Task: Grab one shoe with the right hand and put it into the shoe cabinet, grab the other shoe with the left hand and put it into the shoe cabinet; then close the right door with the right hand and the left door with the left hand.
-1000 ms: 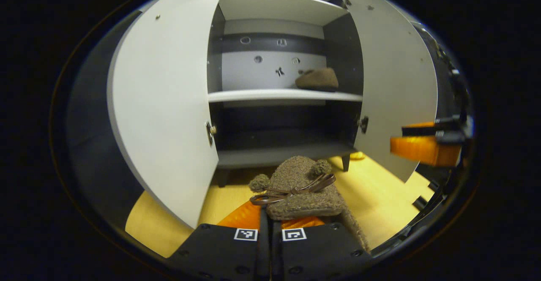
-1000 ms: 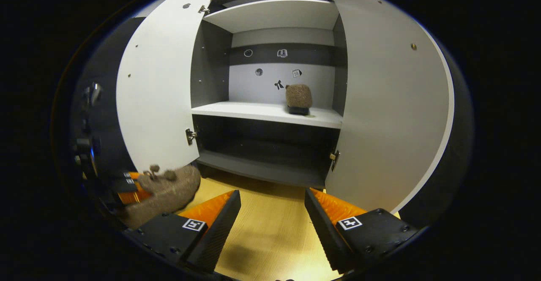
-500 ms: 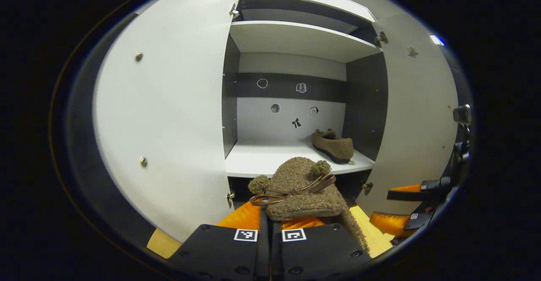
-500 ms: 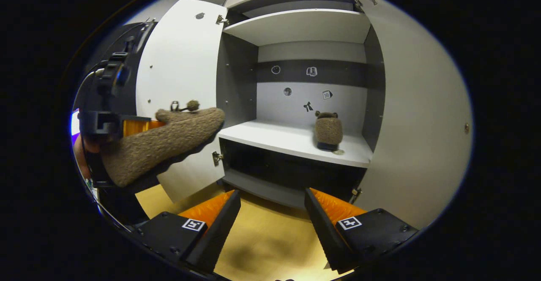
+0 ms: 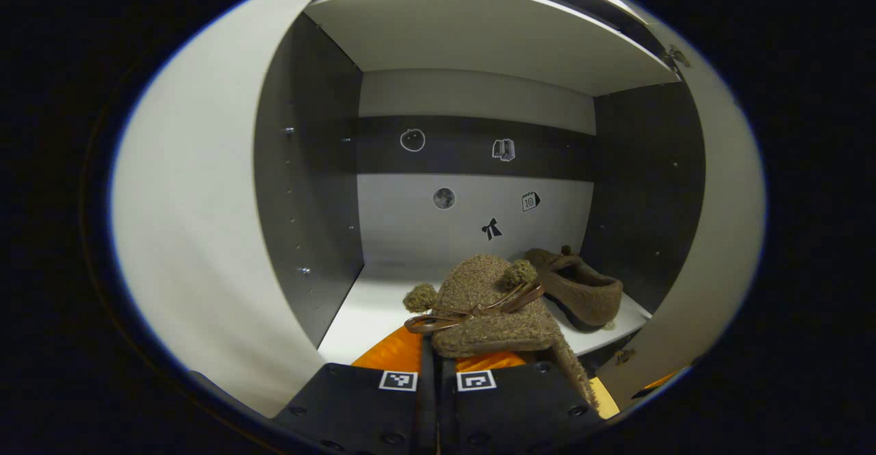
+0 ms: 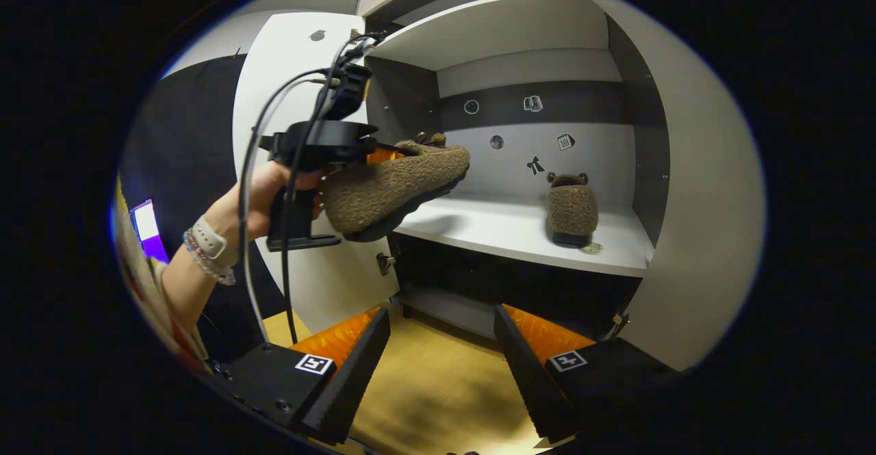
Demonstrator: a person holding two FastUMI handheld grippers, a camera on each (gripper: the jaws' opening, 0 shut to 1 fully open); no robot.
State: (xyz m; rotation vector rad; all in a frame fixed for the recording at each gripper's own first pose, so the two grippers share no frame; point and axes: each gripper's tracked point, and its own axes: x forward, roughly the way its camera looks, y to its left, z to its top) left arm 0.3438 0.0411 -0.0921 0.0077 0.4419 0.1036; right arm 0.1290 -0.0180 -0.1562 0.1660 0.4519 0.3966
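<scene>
A fuzzy brown slipper with pompoms and a bow [image 5: 489, 311] is pinched in my left gripper [image 5: 438, 356], which is shut on its heel edge. In the right gripper view that same slipper [image 6: 393, 185] hangs in the air, its toe over the left end of the white middle shelf [image 6: 506, 229]. The other brown slipper [image 6: 571, 209] stands on that shelf at its right end, and it lies just right of the held one in the left gripper view [image 5: 578, 294]. My right gripper [image 6: 441, 359] is open with nothing between its fingers, low in front of the cabinet.
Both cabinet doors stand wide open: the left door [image 6: 291, 161] and the right door [image 6: 705, 188]. A hand [image 6: 263, 191] holds the left gripper, cables trailing from it. A dark lower shelf [image 6: 445, 301] sits under the white one, above the wooden floor [image 6: 438, 386].
The left gripper has risen and moved forward with its slipper, from floor level to the mouth of the middle shelf. The right gripper stayed open and low, its view swinging slightly left.
</scene>
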